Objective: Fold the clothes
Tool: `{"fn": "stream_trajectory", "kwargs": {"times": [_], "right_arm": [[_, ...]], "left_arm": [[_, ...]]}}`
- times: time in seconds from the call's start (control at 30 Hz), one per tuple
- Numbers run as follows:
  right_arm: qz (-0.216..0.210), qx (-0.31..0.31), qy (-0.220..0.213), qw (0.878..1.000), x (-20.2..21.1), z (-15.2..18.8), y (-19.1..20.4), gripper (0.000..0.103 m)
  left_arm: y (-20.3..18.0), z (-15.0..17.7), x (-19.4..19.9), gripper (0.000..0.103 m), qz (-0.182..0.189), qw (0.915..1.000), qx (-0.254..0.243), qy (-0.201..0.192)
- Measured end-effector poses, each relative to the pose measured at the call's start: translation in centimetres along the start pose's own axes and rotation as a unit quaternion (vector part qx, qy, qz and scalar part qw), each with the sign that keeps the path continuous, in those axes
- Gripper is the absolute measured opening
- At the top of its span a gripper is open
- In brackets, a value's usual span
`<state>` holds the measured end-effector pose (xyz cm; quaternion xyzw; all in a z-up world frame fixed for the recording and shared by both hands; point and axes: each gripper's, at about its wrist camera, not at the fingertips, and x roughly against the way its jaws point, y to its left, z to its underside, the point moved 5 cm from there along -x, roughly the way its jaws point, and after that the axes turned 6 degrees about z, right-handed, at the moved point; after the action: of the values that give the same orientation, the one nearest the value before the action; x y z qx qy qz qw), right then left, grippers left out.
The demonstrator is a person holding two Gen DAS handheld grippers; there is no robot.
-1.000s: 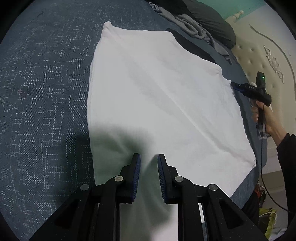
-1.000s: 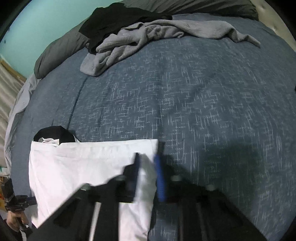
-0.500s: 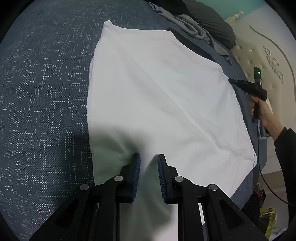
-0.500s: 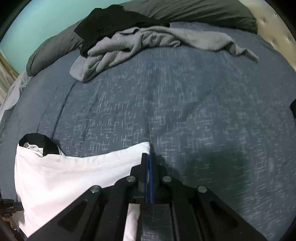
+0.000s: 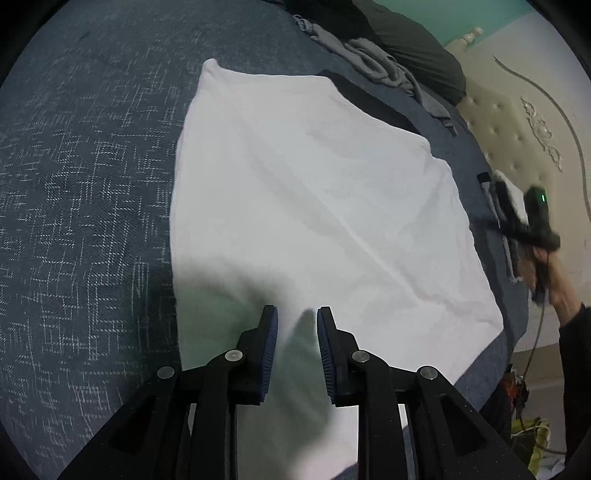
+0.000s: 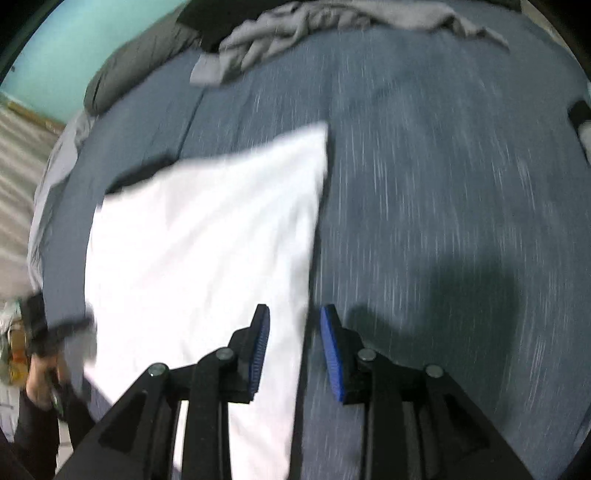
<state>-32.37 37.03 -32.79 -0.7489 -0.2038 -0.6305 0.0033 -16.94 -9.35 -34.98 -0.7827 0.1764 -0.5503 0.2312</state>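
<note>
A white cloth (image 5: 314,184) lies spread flat on the blue bedspread (image 5: 92,184). My left gripper (image 5: 297,314) hovers over the cloth's near edge. Its jaws are opening a little, with shadowed cloth in the gap and no pad pressing on it. In the right wrist view, which is blurred, my right gripper (image 6: 291,314) has its jaws opening. The white cloth (image 6: 203,240) has its right edge running under the gap, untouched by the pads. In the left wrist view the right gripper (image 5: 493,184) is off the cloth's right corner, held by a hand (image 5: 554,288).
A strip of black fabric (image 5: 369,99) pokes out beyond the cloth's far edge. A grey garment pile (image 6: 314,22) and a dark pillow (image 6: 122,81) lie at the head of the bed. A padded headboard (image 5: 517,129) stands to the right.
The right gripper, shut at the cloth's corner half a second ago, has opened and drawn back along the cloth's edge. The corner now lies flat. The left gripper stayed put and widened slightly.
</note>
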Motion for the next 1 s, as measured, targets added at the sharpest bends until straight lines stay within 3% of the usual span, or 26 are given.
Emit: {"fn": "stream_trajectory", "kwargs": {"times": [0.2,0.33,0.37,0.47,0.53,0.63,0.87,1.0], "right_arm": [[-0.026,-0.008,0.029,0.999,1.0,7.1,0.1,0.029],[-0.037,-0.015,0.028,0.999,0.9,8.9,0.2,0.025],[-0.041,-0.02,0.028,0.999,0.7,9.0,0.1,0.017],[-0.053,-0.031,0.026,0.998,0.5,9.3,0.1,0.005],[-0.061,-0.034,0.017,0.997,0.7,9.4,0.2,0.002],[-0.072,-0.043,0.007,0.996,1.1,8.9,-0.1,0.002],[-0.044,-0.069,0.017,0.997,0.6,9.9,-2.2,0.001],[-0.069,-0.069,0.002,0.995,1.6,9.5,-1.4,0.002]], "left_arm": [[-0.8,0.6,-0.2,0.025,-0.004,1.0,-0.004,0.007],[-1.1,0.9,-0.4,0.026,-0.007,0.9999,-0.004,0.012],[-1.1,1.0,-0.4,0.026,-0.009,0.9999,-0.003,0.013],[-1.1,1.3,-0.7,0.025,-0.013,0.9998,-0.002,0.018],[-1.1,1.5,-0.8,0.026,-0.016,0.9997,-0.002,0.02],[-1.1,1.6,-0.7,0.026,-0.018,0.9996,-0.002,0.022],[-1.4,1.5,-0.8,0.026,-0.018,0.9995,-0.006,0.024],[-1.5,1.4,-0.9,0.026,-0.017,0.9995,-0.008,0.025]]}}
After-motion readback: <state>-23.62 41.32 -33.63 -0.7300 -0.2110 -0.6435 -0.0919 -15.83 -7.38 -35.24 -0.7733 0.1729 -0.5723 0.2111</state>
